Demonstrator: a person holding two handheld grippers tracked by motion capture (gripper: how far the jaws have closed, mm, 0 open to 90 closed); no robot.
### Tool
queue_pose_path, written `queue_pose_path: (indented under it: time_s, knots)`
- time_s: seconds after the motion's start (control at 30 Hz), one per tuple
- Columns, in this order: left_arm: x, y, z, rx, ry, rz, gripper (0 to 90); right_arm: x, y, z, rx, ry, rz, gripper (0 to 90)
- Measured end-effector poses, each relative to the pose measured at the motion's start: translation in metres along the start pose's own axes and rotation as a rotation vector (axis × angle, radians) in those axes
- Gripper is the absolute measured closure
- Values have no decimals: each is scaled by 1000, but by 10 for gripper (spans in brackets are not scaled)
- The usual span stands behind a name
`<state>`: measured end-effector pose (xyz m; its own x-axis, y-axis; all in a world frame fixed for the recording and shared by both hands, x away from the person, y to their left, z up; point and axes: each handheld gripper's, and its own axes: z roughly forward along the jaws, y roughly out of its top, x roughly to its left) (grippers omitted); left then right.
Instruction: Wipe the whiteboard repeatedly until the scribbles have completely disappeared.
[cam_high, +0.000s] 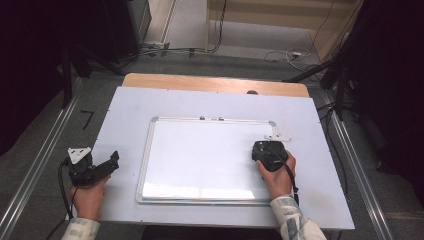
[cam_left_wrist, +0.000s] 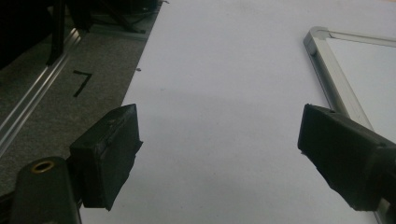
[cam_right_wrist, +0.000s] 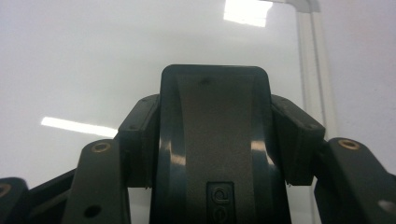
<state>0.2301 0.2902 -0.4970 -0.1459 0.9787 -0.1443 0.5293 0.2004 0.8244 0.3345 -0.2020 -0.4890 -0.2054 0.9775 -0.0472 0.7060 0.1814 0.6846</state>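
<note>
Eraser clamped between our right gripper fingers over the whiteboard; left gripper fingers spread, empty, above the tabletop.

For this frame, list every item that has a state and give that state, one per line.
Whiteboard: lying flat on the table, surface blank.
Eraser: clamped between the right gripper's jaws, over the whiteboard near its right edge.
Right gripper: shut on the eraser.
Left gripper: open, nothing between its jaws, over the table left of the whiteboard.
Table: covered by a white sheet.
</note>
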Motion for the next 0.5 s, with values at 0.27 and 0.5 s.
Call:
queue_pose_path:
  time_s: [0.27, 0.5]
  knots:
    - [1, 0, 1, -1, 1, -5, 135, 15, -3, -9, 15, 67, 15, 393]
    - [1, 0, 0, -5, -1, -9, 135, 24, 8, -35, -60, 101, 4, 392]
